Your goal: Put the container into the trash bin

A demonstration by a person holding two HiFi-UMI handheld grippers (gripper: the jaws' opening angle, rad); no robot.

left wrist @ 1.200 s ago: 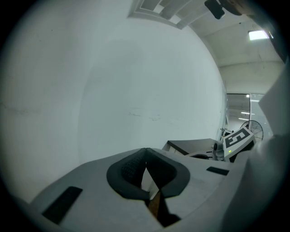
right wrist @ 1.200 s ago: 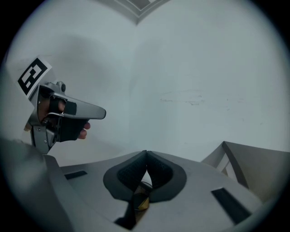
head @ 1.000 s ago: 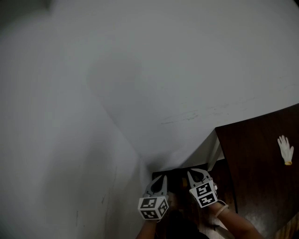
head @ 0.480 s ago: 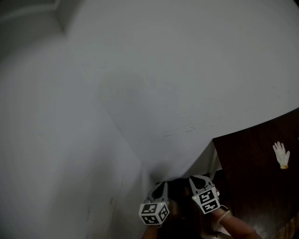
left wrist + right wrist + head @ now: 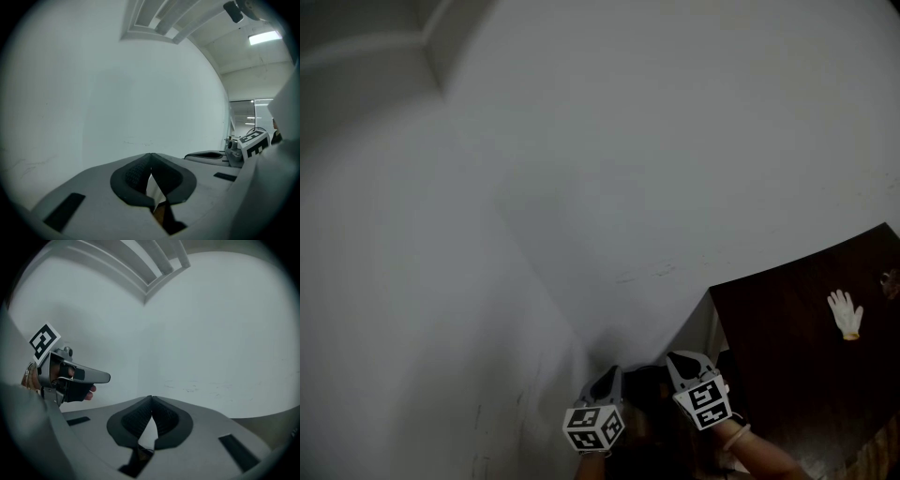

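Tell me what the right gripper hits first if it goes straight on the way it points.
Likely the white wall: the right gripper, jaws together, points at it with nothing between; depth unclear.

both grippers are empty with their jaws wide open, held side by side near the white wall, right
Not quite: the jaws are not open. The left gripper has its tips pressed together in the left gripper view, and the right gripper shows the same in the right gripper view. The rest holds: both are empty and held side by side near the white wall.
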